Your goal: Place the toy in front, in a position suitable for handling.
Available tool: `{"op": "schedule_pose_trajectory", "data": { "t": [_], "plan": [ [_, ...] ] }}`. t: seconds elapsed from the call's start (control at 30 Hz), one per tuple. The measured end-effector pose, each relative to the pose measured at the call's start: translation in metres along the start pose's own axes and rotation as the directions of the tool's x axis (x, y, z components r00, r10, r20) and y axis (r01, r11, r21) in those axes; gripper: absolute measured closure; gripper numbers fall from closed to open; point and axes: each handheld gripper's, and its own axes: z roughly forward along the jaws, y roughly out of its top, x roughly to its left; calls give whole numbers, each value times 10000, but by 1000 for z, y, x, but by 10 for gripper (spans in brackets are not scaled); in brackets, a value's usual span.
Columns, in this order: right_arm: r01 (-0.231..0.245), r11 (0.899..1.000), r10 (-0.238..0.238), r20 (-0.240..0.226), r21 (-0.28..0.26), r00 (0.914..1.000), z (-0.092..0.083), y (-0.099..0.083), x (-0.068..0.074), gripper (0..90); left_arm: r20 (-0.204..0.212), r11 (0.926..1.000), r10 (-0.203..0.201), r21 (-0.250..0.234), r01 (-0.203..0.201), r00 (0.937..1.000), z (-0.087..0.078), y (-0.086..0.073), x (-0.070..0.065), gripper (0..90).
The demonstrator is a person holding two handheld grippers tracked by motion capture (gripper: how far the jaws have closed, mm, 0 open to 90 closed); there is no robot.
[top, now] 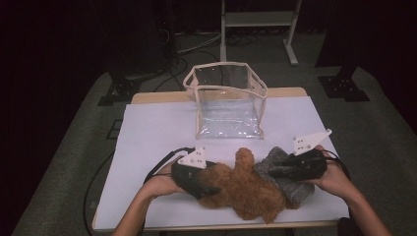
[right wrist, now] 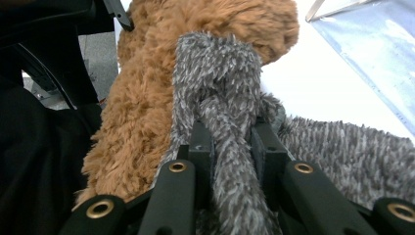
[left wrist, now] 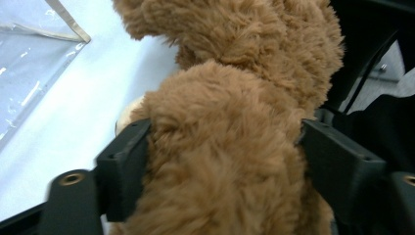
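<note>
- Counter: white sheet on top, wood edge visible at far side.
- Clear bag w/ cream trim stands upright at far-centre of counter, mouth open upward; well apart from both grippers.
- Brown plush toy lies at near edge, centre, between the two hands.
- Grey fuzzy cloth lies just right of the plush, touching it; in right gripper view part of it drapes up over the brown fur.
- Left gripper: at plush's left side. Left gripper view: jaws spread wide w/ a thick lobe of brown fur between them, both inner faces pressed against it — gripping the plush.
- Right gripper: over the grey cloth. Right gripper view: jaws nearly together, pinching a bunched fold of grey cloth.
- Left hand and right hand each wrap a gripper body; forearms enter from bottom edge.
- Black cable loops from left gripper across the sheet.
</note>
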Motion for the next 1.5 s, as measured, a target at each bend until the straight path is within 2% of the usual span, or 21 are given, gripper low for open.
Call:
{"op": "schedule_pose_trajectory", "data": {
  "t": [0.07, 0.17, 0.23, 0.37, 0.4, 0.47, 0.5, 0.57, 0.77, 0.87, 1.0, 1.07, 1.13, 1.2, 1.33, 1.4, 1.5],
  "plan": [
    [-80, 10000, 80, -123, -57, 9999, 4, -2, -2, 737, 70, 9999, 90, 78, -90, 9999, 4, 3, 2, 169],
    [-107, 9998, 102, -265, -172, 9996, 8, -4, -5, 738, 242, 10000, 12, 71, -13, 9997, 11, 4, 7, 124],
    [-79, 9998, 74, -324, -173, 9994, 10, -3, -5, 739, 378, 9998, -98, 203, 90, 9992, 20, 5, 12, 92],
    [-110, 9998, 106, -281, -150, 9995, 10, -4, -7, 738, 308, 9978, -57, 664, 37, 9995, 32, 9, 15, 55],
    [-117, 9998, 112, -264, -184, 9996, 10, -4, -8, 738, 291, 9946, -24, 1038, -6, 9996, 35, 11, 16, 66],
    [-244, 9995, 239, -231, -190, 9994, 11, -5, -10, 737, 100, 9895, 212, 1428, -224, 9997, 35, 14, 16, 154],
    [-258, 9995, 255, -168, -185, 9995, 11, -4, -12, 736, -15, 9871, 337, 1569, -331, 9994, 34, 16, 16, 222],
    [-235, 9996, 236, 44, -133, 9997, 12, -1, -15, 734, -433, 9857, 313, 1666, -236, 9986, 32, 19, 14, 317],
    [-445, 9989, 447, 115, -173, 9989, 16, 13, -28, 733, -826, 9907, 208, 1354, -94, 9964, 22, 13, 17, 374],
    [-312, 9995, 313, 199, -94, 9993, 23, 29, -30, 733, -1148, 9915, 224, 1299, -73, 9931, 17, 10, 15, 373],
    [-123, 9999, 123, 47, 68, 9999, 39, 44, -29, 733, -1370, 9902, 582, 1338, -398, 9889, 17, 11, 6, 361],
    [-191, 9997, 192, -106, 178, 9998, 45, 43, -31, 732, -1363, 9928, 550, 1130, -397, 9891, 15, 7, 3, 355],
    [-368, 9991, 370, -73, 208, 9993, 41, 35, -35, 732, -1306, 9956, 481, 860, -371, 9903, 12, 4, 1, 350],
    [-717, 9972, 713, 189, 228, 9973, 28, 21, -40, 732, -1290, 9970, 434, 694, -347, 9907, 12, 3, -1, 346],
    [-1345, 9908, 1333, 756, 118, 9882, 1, -5, -44, 733, -1281, 9969, 469, 685, -383, 9906, 13, 4, -1, 342],
    [-1341, 9910, 1342, 699, -60, 9885, -6, -7, -40, 733, -1248, 9972, 422, 666, -341, 9913, 13, 5, -1, 342],
    [-832, 9964, 838, 519, -143, 9951, -3, 4, -28, 733, -1272, 9971, 402, 693, -315, 9911, 16, 8, -1, 341]
  ]
}}
